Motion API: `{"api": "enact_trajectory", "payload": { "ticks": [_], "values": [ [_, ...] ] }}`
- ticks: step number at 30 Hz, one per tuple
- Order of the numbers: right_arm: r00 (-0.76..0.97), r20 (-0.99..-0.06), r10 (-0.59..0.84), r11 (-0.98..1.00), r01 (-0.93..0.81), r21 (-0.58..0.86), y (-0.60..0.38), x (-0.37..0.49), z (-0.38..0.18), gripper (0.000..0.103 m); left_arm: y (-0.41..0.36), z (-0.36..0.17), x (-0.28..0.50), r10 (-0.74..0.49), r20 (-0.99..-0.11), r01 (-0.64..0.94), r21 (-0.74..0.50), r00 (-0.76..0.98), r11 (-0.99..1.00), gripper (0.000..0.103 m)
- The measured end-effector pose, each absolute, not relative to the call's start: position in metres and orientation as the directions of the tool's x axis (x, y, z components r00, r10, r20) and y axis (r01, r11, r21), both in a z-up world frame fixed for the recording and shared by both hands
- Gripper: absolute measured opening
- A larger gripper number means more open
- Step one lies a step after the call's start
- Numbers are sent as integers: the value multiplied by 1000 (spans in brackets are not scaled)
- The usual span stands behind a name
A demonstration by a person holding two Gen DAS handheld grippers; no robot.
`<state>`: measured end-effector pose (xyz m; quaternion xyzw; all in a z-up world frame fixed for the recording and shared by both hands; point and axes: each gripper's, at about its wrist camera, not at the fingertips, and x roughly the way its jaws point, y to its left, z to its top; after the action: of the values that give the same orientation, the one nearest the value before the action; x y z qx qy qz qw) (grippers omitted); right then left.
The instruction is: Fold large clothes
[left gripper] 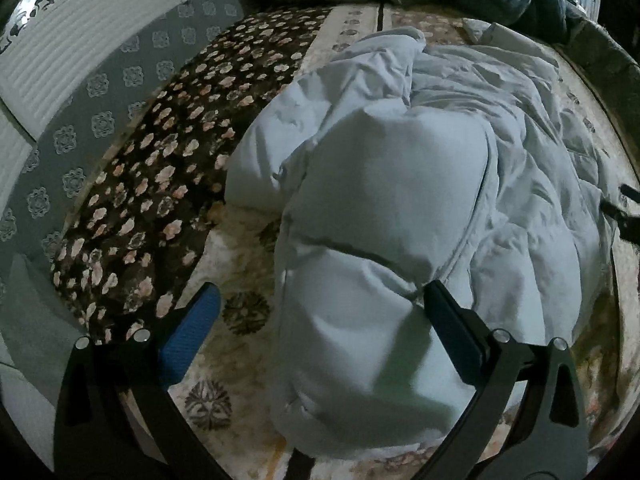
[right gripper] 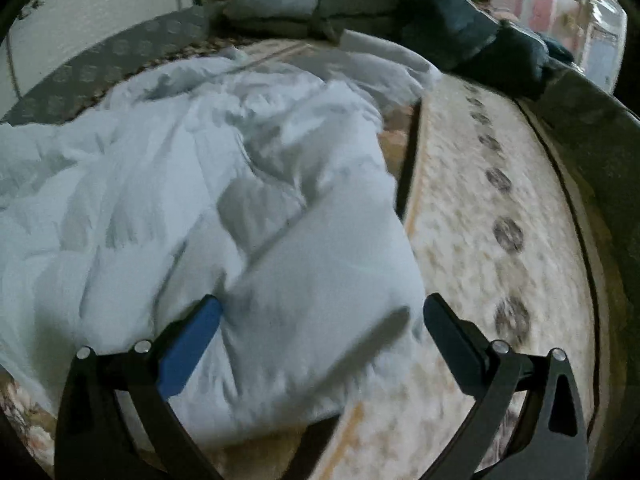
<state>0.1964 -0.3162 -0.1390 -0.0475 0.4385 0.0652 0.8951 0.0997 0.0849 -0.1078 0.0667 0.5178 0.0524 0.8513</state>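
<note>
On my left, the brown floral blanket (left gripper: 160, 184) lies beside the pale blue coat (left gripper: 392, 208), which sits bunched on the patterned bed cover (left gripper: 236, 364). My left gripper (left gripper: 320, 308) hangs over the coat's near end with its jaws wide apart, clamped on nothing; the right finger rests just against a fold. I want to drop lower, so both fingers straddle one edge of cloth, not a puffy bulge.

My right gripper (right gripper: 322, 312) is likewise spread, holding nothing, over the coat's (right gripper: 240, 200) near right corner. This view is smeared, so I judge only roughly that the corner hangs just inside the fingers. I should close on a single seam there, match the left side's height, then lift both together to keep the fold square. The dark clothes (right gripper: 472, 40) lie well apart at the far end.
</note>
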Motion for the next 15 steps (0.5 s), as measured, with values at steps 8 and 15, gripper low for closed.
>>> {"api": "enact_trajectory", "payload": {
  "ticks": [8,15],
  "values": [
    [551,-821,148,969,-247,9,-307,227,-146,71,89,-116,98,155,-875,-31,159,458,987,100],
    [530,-835,151,961,-278,-3,-304,223,-142,57,92,-134,111,123,-899,-30,122,420,992,100]
  ]
}}
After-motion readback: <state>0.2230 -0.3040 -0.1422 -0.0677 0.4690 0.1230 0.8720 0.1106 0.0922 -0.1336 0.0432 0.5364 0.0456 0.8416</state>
